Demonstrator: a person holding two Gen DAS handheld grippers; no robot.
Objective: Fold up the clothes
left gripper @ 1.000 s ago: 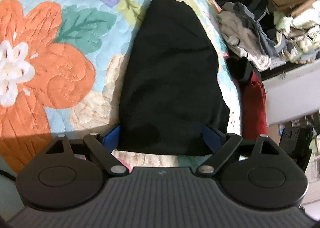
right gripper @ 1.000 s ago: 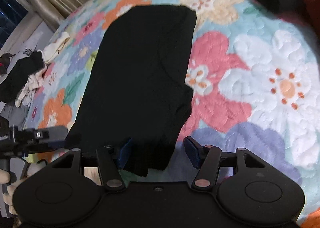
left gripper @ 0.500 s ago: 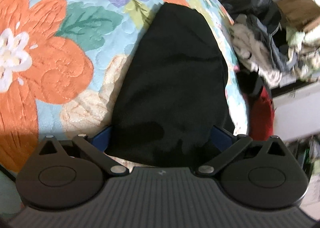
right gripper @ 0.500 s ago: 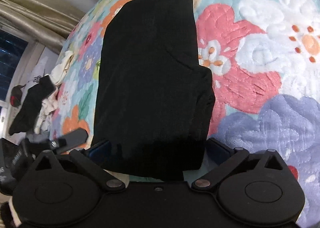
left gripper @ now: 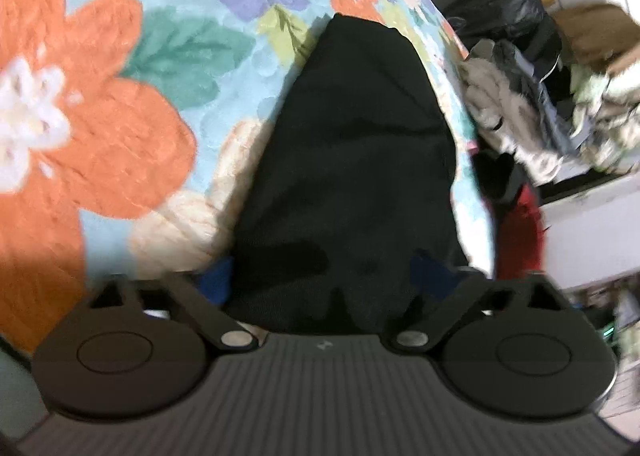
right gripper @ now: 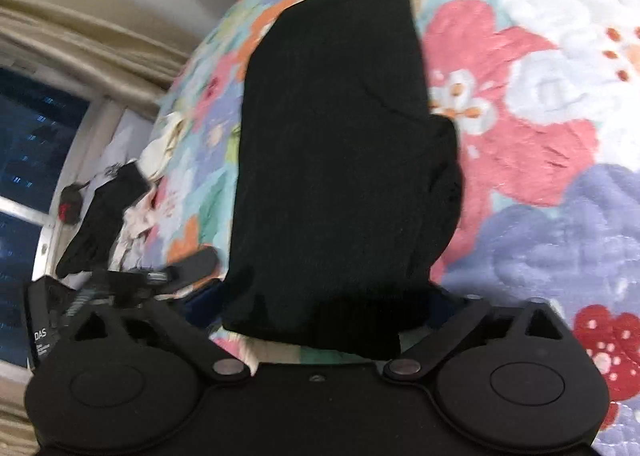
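A folded black garment (left gripper: 360,144) lies lengthwise on the flowered quilt (left gripper: 100,136) and runs away from both cameras. My left gripper (left gripper: 324,278) is open wide, its blue pads on either side of the garment's near end, which bunches between them. From the opposite end, my right gripper (right gripper: 324,298) is also open wide around the same garment (right gripper: 336,136), whose near edge drapes over the gap. A black finger (right gripper: 196,266) of my left gripper shows at the left of the right wrist view.
Beyond the bed's edge lie a heap of pale and grey clothes (left gripper: 520,124), a red cloth (left gripper: 520,224) and a black bag (left gripper: 504,12). Black and white garments (right gripper: 108,216) sit by the window, under a beige curtain (right gripper: 80,36). The quilt (right gripper: 540,216) spreads to the right.
Both grippers opened wider a second ago and moved in around the garment's ends. The cloth's near edges now bunch between the fingers, and both views have tilted slightly.
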